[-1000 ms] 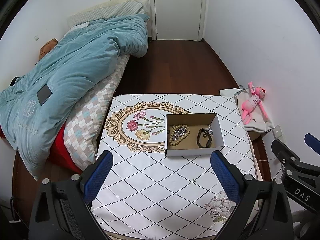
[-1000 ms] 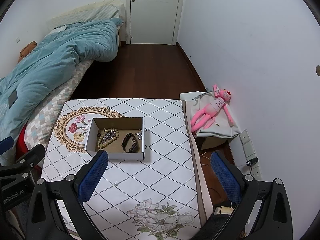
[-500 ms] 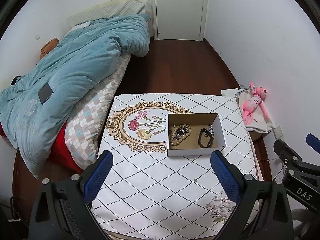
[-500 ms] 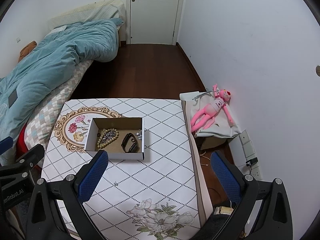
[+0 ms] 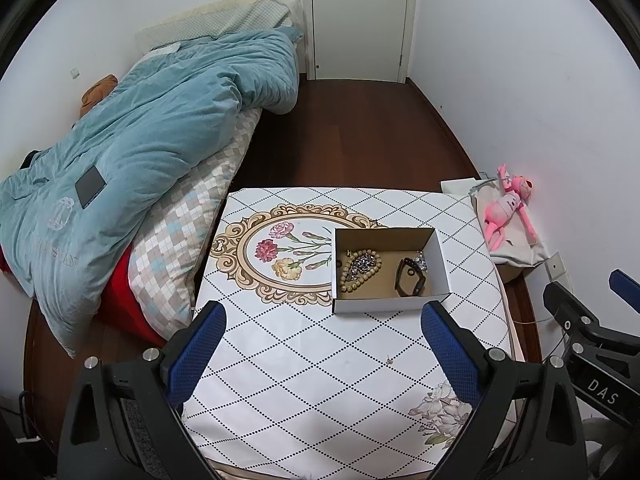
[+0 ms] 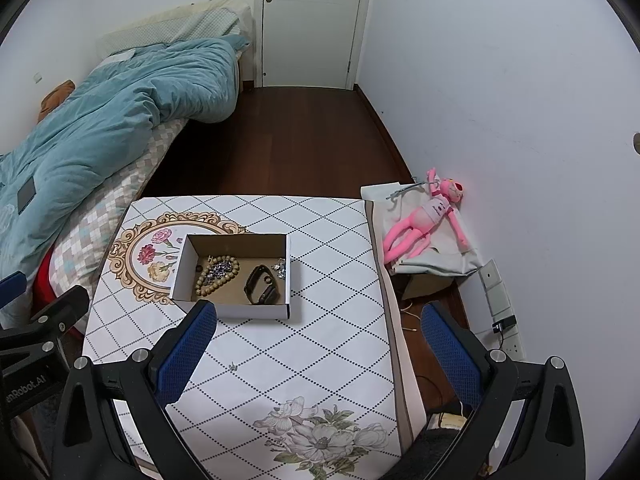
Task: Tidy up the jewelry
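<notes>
An open cardboard box (image 5: 440, 264) (image 6: 181, 272) sits on the table's white diamond-pattern cloth (image 5: 320, 360) (image 6: 320, 320). Inside lie a wooden bead bracelet (image 5: 354, 276) (image 6: 208, 280), a silver chain piece (image 5: 363, 261) (image 6: 219, 269), a black band (image 5: 409, 278) (image 6: 261, 285) and small silver items (image 5: 420, 258) (image 6: 280, 269). A tiny earring lies loose on the cloth (image 5: 389, 359) (image 6: 232, 367). My left gripper (image 5: 322, 354) is open and empty, above the table's near side. My right gripper (image 6: 320, 354) is open and empty, to the right of the box.
A bed with a teal duvet (image 5: 132, 160) lies left of the table. A pink plush toy (image 6: 428, 216) rests on a cloth-covered box at the right wall. Wall sockets (image 6: 500, 308) are low on the right. A white door (image 5: 360, 20) stands at the far end.
The left wrist view has drifted slightly, so the box sits a little right and lower in frame. The right gripper holds still. Both stay open.
</notes>
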{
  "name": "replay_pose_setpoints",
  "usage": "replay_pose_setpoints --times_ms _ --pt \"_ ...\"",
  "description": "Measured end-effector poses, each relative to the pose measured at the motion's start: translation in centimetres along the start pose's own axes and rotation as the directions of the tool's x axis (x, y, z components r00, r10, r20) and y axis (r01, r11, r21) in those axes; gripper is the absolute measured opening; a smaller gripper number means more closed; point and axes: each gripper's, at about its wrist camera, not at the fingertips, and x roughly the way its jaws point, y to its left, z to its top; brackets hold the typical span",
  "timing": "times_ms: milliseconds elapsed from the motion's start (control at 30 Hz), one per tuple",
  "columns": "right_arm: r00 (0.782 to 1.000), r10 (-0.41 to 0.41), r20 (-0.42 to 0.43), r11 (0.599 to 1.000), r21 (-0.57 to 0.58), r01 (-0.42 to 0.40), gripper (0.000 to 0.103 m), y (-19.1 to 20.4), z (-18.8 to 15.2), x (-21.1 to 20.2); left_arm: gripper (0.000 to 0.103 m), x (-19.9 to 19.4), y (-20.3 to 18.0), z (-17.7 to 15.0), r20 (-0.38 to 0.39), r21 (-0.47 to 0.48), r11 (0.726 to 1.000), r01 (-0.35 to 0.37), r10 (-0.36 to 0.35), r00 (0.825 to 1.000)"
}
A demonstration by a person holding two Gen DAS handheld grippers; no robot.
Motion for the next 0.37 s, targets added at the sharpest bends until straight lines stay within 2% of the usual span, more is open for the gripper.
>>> replay_pose_setpoints --times_ms 367 --pt "1.0 0.002 0.003 1.0 -0.003 -0.002 0.103 -0.04 -0.12 -0.14 0.1 -0.26 -0.34 -0.07 0.012 -0.002 1.0 0.002 -0.002 1.0"
